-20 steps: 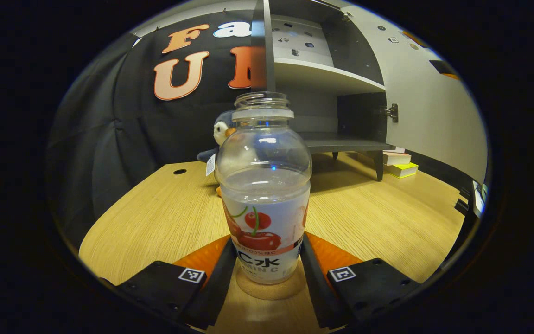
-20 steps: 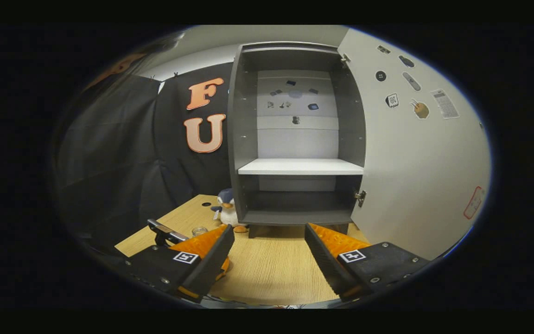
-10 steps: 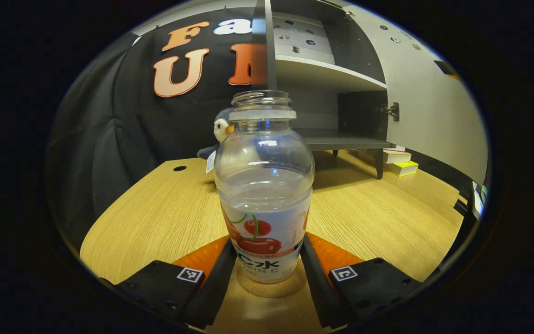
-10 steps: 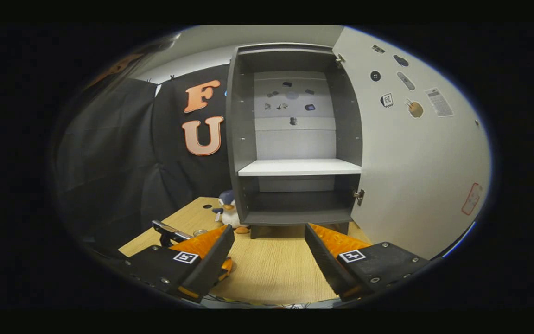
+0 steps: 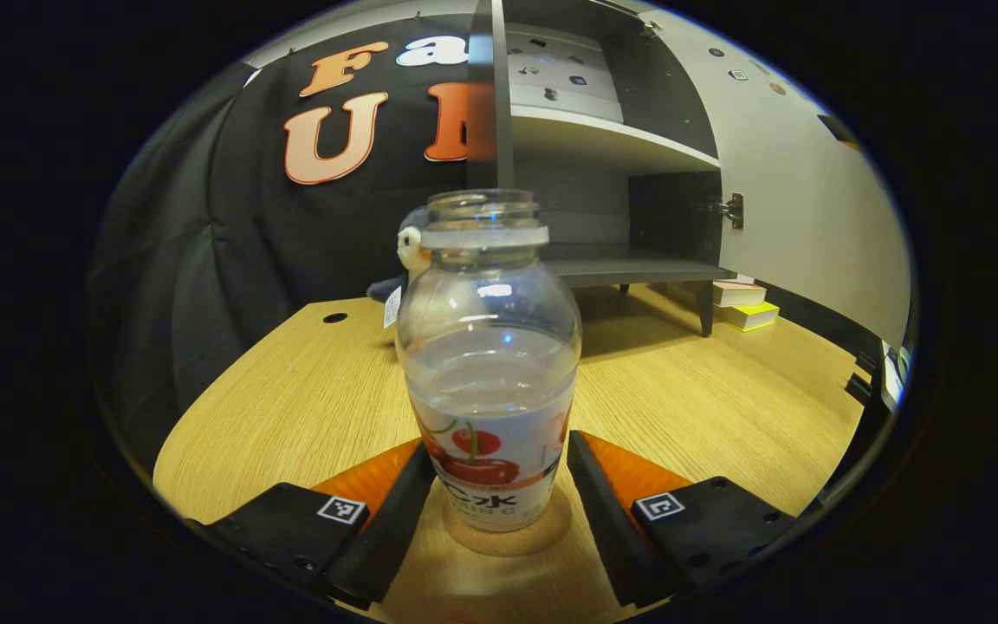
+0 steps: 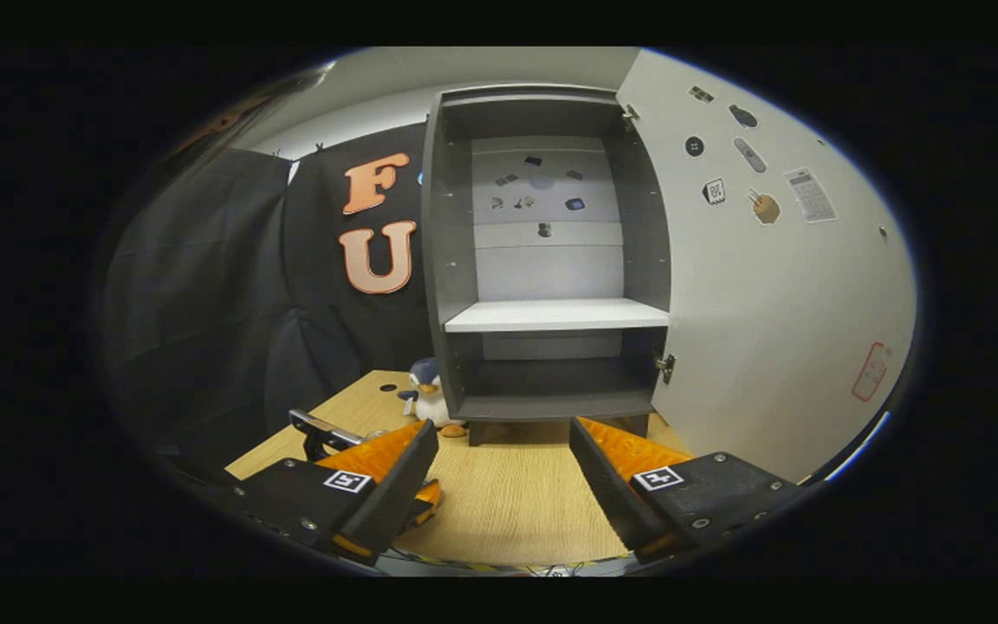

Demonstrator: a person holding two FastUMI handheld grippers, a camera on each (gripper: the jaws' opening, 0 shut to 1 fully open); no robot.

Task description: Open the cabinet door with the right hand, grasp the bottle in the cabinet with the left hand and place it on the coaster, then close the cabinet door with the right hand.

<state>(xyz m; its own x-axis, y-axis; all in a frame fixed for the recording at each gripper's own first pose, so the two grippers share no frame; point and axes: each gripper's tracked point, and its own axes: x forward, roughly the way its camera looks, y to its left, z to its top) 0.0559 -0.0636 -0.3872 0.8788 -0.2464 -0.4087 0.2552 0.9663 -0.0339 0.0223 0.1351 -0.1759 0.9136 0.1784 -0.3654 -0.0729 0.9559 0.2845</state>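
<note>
Each hand-held gripper [image 5: 499,520] [image 6: 503,485] has black screw-studded finger mounts bearing square black-and-white marker tags.

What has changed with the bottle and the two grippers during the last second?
The left gripper has opened: its fingers, which pressed the bottle before, now stand apart from it. The bottle stays upright on the coaster. The right gripper stays open before the cabinet, whose door is still open.
</note>
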